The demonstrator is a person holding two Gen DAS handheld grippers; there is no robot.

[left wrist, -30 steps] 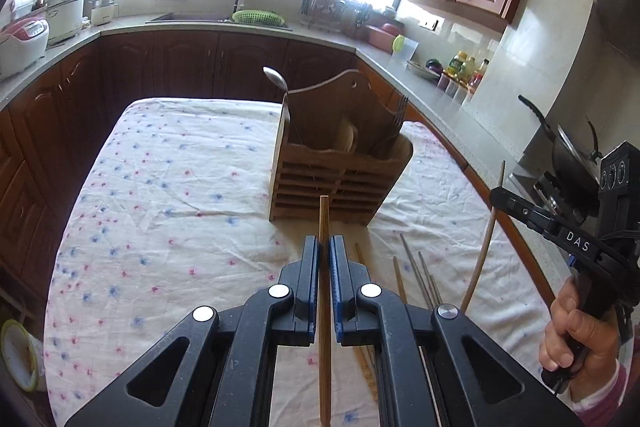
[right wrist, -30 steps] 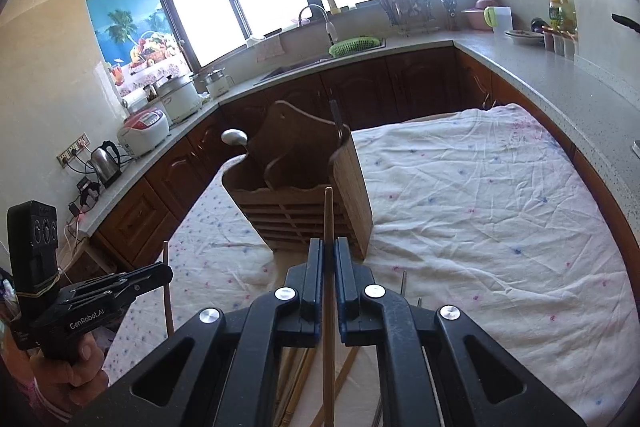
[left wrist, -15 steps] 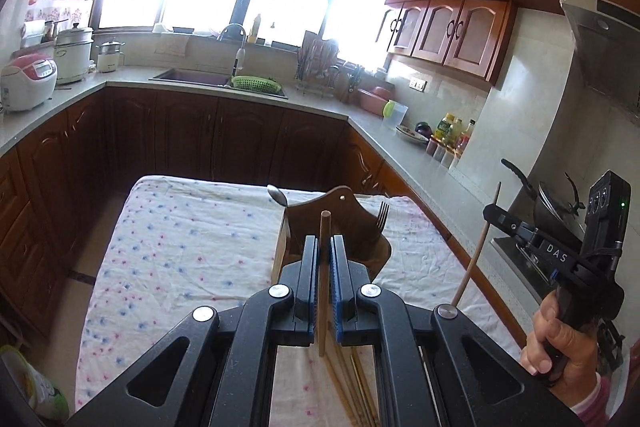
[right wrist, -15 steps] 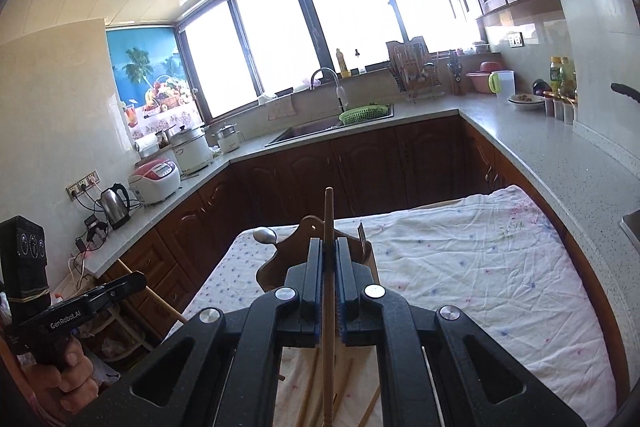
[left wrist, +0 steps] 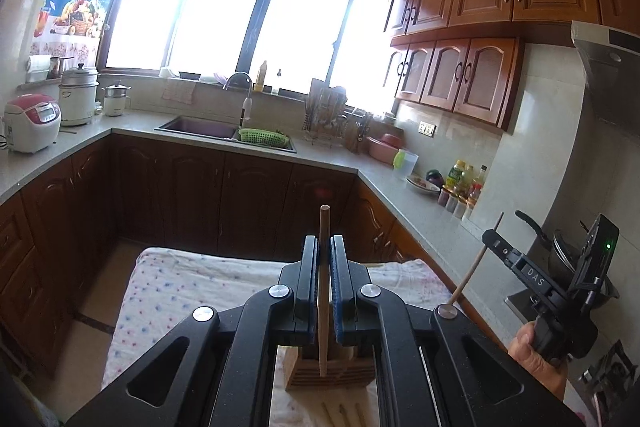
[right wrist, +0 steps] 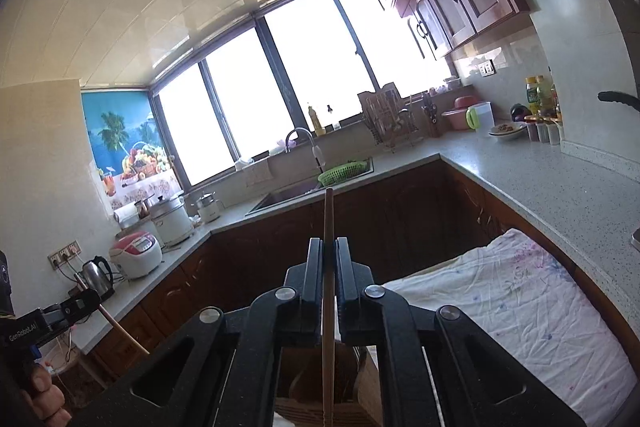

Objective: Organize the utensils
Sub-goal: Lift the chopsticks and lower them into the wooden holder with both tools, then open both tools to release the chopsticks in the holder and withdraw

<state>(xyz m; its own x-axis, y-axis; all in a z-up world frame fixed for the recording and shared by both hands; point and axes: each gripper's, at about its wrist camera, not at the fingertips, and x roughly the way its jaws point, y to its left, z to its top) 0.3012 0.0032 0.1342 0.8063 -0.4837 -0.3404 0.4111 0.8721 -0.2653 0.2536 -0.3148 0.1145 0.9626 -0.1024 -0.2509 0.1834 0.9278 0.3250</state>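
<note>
My left gripper (left wrist: 324,247) is shut on a wooden chopstick (left wrist: 323,291) held upright, its lower end over the wooden utensil holder (left wrist: 332,373) on the flowered tablecloth (left wrist: 192,287). My right gripper (right wrist: 328,251) is shut on another wooden chopstick (right wrist: 329,291), also upright above the holder (right wrist: 360,383). The right gripper also shows at the right of the left wrist view (left wrist: 490,237) with its chopstick (left wrist: 474,267). Several loose chopsticks (left wrist: 344,415) lie on the cloth in front of the holder.
Kitchen counters run along the left, back and right, with a sink (left wrist: 200,127), green basket (left wrist: 262,137), rice cooker (left wrist: 32,123), dish rack (left wrist: 324,123) and bottles (left wrist: 464,183). A wok (left wrist: 576,255) sits on the stove at right.
Both grippers have risen and tilted up with their chopsticks; the holder has dropped to the bottom of both views, now beneath the chopstick ends.
</note>
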